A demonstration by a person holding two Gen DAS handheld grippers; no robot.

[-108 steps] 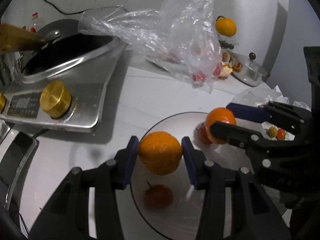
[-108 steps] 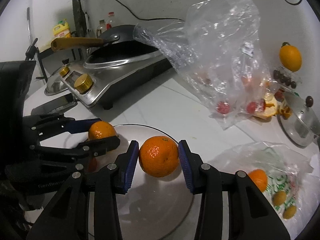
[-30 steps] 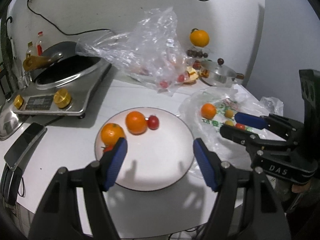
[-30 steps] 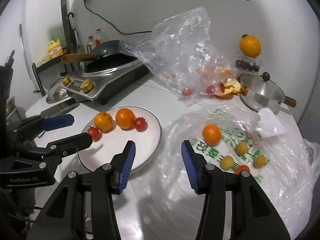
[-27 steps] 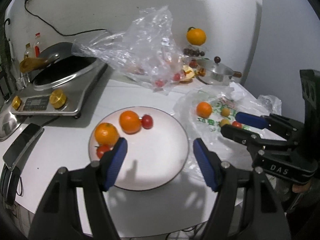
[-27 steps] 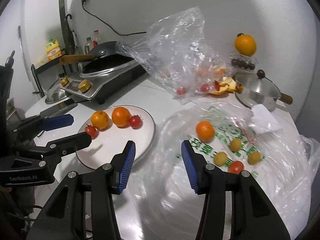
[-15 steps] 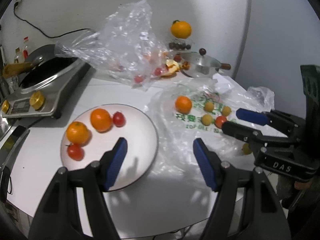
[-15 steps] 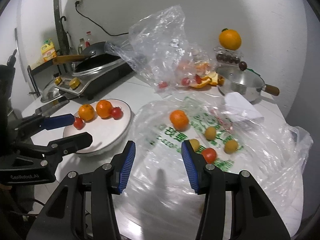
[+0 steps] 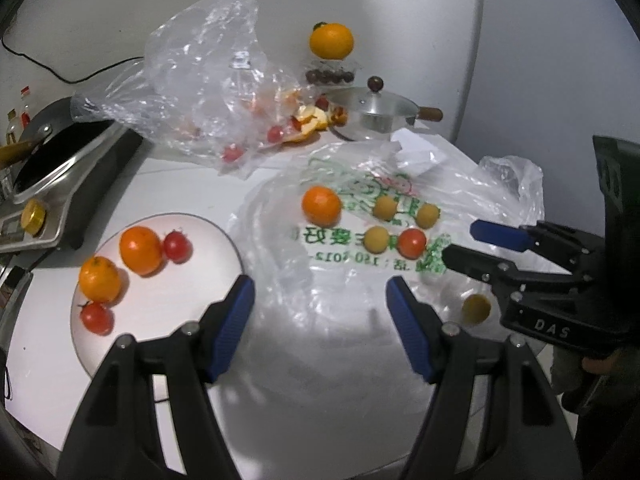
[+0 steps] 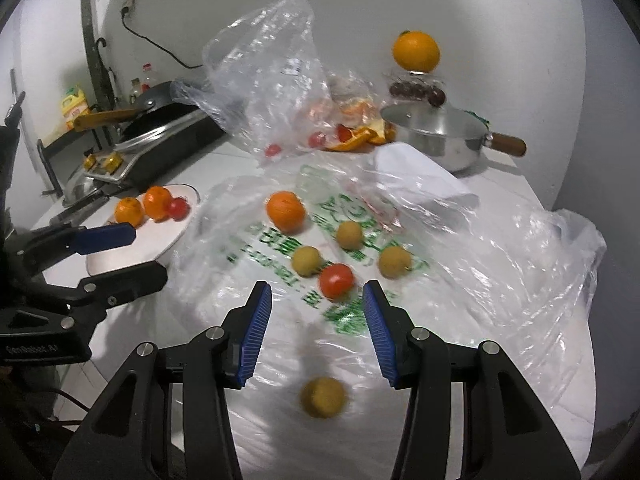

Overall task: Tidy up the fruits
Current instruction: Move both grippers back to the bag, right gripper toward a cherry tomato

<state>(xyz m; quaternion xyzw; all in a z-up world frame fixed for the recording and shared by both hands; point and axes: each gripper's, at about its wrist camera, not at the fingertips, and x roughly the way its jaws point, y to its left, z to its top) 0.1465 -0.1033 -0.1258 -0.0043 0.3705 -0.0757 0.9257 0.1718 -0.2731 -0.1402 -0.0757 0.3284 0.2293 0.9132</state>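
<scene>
Hovering above printed bag point(image 10: 280, 248): right gripper point(image 10: 317, 334) fingers apart, tomato point(image 10: 336, 280) just ahead; left gripper point(image 9: 320, 316) fingers apart.

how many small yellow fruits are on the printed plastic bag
4: three grouped beside the red tomato at and; one alone nearer the right gripper. Bag folds may hide more.

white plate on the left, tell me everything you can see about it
The white plate is round, shallow, glossy like glazed ceramic, with a thin darker rim. It lies flat on the white counter beside the induction cooker, its right edge next to the printed plastic bag. Along its far-left side sit two oranges and two small tomatoes; the rest is bare. The left gripper hovers open nearby, not touching it.
</scene>
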